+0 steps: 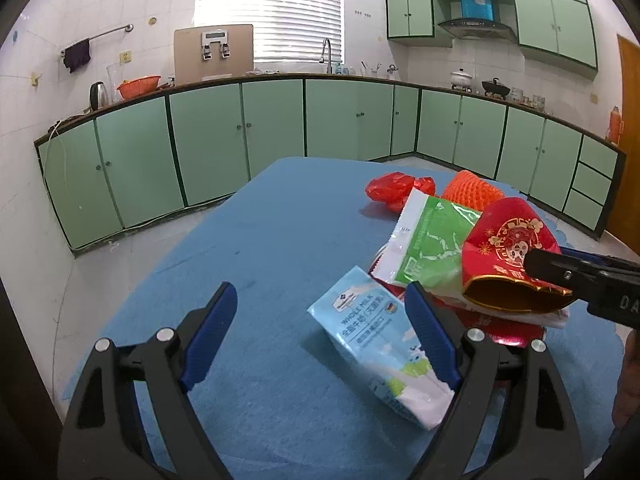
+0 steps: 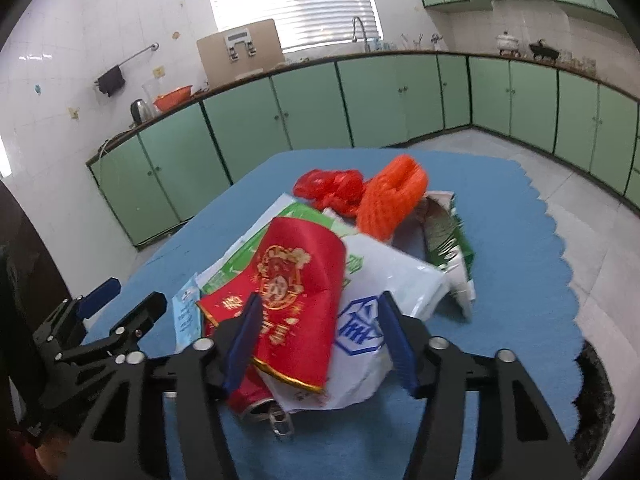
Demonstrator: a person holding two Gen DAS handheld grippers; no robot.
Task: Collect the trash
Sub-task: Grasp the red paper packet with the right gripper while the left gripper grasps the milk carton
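Note:
A heap of trash lies on the blue-covered table (image 1: pixel 260 260). My left gripper (image 1: pixel 320 292) is open low over the table, and a light blue milk carton (image 1: pixel 376 344) lies partly between its fingers, against the right one. My right gripper (image 2: pixel 320 300) straddles a red and gold packet (image 2: pixel 292 280) and a white plastic bag (image 2: pixel 384 276). Its pads stand apart and I see no squeeze on either. Under the packet lies a red can (image 2: pixel 256 400). Behind are an orange foam net (image 2: pixel 392 200), a red wrapper (image 2: pixel 332 188) and a green pouch (image 2: pixel 444 240).
Green kitchen cabinets (image 1: pixel 208 144) run along the walls beyond the table. In the right wrist view my left gripper (image 2: pixel 124 300) is close on the left of the heap. A dark round shape (image 2: pixel 596 392) sits by the table's scalloped right edge.

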